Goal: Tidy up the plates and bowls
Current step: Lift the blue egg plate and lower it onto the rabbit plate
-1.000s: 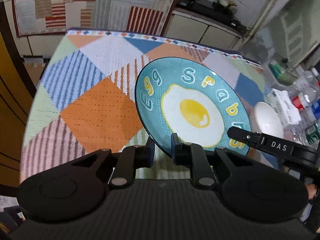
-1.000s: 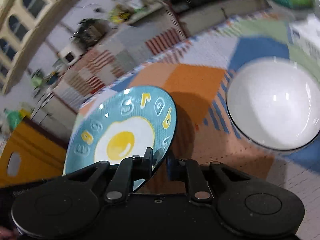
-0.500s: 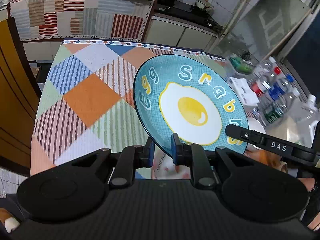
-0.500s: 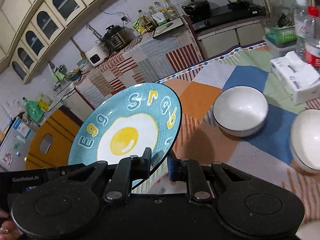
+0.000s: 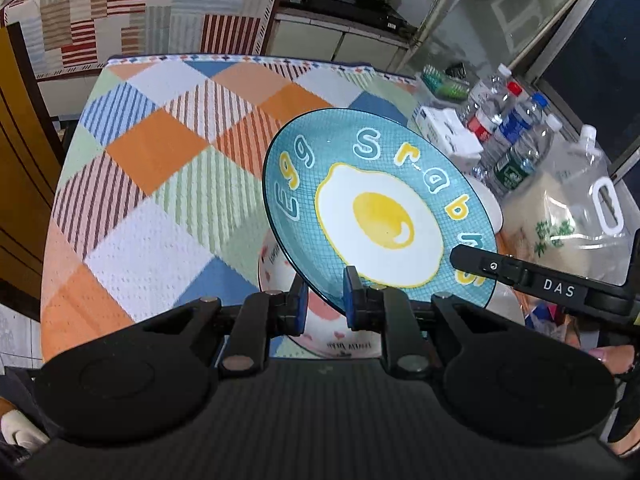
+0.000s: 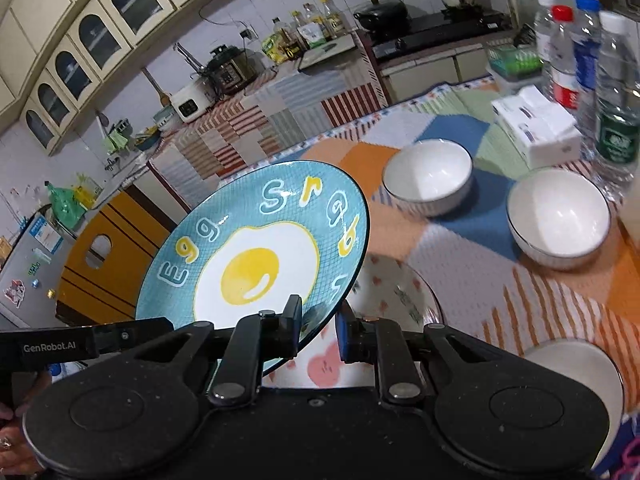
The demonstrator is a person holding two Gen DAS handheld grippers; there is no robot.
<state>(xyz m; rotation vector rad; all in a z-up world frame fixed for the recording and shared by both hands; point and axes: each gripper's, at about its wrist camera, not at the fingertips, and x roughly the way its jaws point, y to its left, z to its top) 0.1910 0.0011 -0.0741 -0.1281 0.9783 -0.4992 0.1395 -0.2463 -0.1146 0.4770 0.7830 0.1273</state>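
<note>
Gripping tilted egg plate (image 5: 380, 216) by its rim, left gripper (image 5: 325, 300) and right gripper (image 6: 318, 328) both clenched, above heart-print plate (image 6: 400, 292).

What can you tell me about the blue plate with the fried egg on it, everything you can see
The blue egg plate is round and shallow, glossy like glazed ceramic, with a fine grid pattern, a dark rim, a painted fried egg at its centre and white and yellow letters around it. It is lifted off the checked tablecloth and tilted. The left gripper and right gripper each pinch its near rim. A white plate with pink hearts lies beneath it.
</note>
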